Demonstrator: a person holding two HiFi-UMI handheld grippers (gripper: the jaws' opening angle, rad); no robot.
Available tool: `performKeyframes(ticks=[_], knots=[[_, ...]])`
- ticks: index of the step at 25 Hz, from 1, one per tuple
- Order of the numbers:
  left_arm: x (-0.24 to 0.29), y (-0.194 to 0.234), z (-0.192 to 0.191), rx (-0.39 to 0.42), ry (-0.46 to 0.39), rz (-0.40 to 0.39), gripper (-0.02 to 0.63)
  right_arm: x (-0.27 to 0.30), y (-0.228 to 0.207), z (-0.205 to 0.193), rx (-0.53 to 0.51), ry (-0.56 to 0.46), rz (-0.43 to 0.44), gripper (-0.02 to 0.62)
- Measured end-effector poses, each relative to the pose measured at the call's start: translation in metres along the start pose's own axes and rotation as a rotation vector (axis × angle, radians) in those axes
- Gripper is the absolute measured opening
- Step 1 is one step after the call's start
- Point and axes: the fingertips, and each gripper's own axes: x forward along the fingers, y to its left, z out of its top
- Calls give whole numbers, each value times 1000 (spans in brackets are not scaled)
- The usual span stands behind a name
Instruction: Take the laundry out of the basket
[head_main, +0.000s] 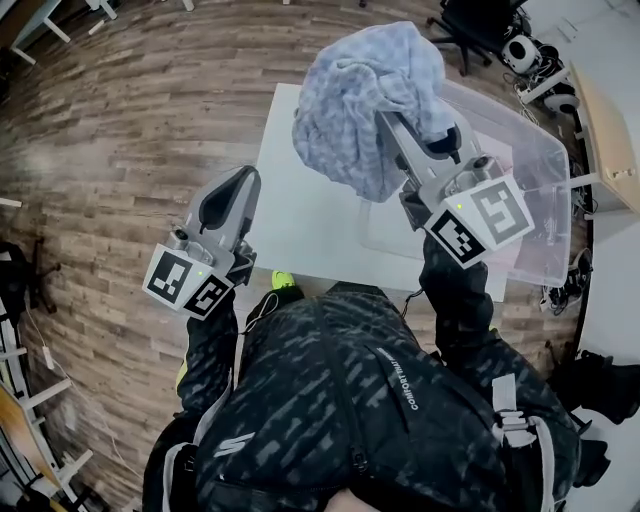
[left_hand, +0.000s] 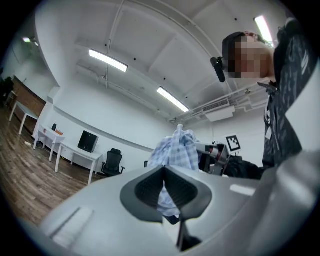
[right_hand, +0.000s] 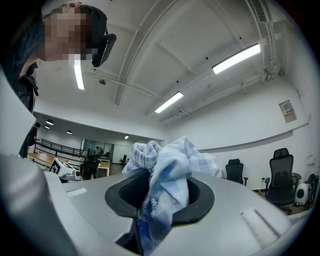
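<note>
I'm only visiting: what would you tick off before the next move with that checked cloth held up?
1. Grip on the checked cloth: ok, the right gripper is clamped on a bunched fold.
2. Cloth lifted out of the clear basket: ok, bundled up high.
3. Left gripper free: ok, shut, empty, off to the side.
4. Room on the table: ok, bare white top beside the basket.
5. More laundry in the basket: cannot tell, cloth and gripper cover part of it.
</note>
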Motion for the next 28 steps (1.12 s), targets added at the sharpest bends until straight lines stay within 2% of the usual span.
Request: performKeyframes(ticks=[12, 19, 23, 28], knots=[[-45, 70, 20, 0, -5, -45, 9, 70, 68, -5, 7, -17, -12, 121], [-61, 86, 27, 8, -7, -43, 10, 102, 97, -3, 29, -46, 27, 121], [-76, 103, 29, 0, -5, -26, 10, 118, 111, -14, 41, -31, 31, 121], [-84, 115, 24, -19, 10, -23, 10, 121, 108, -41, 79, 14, -15, 121]])
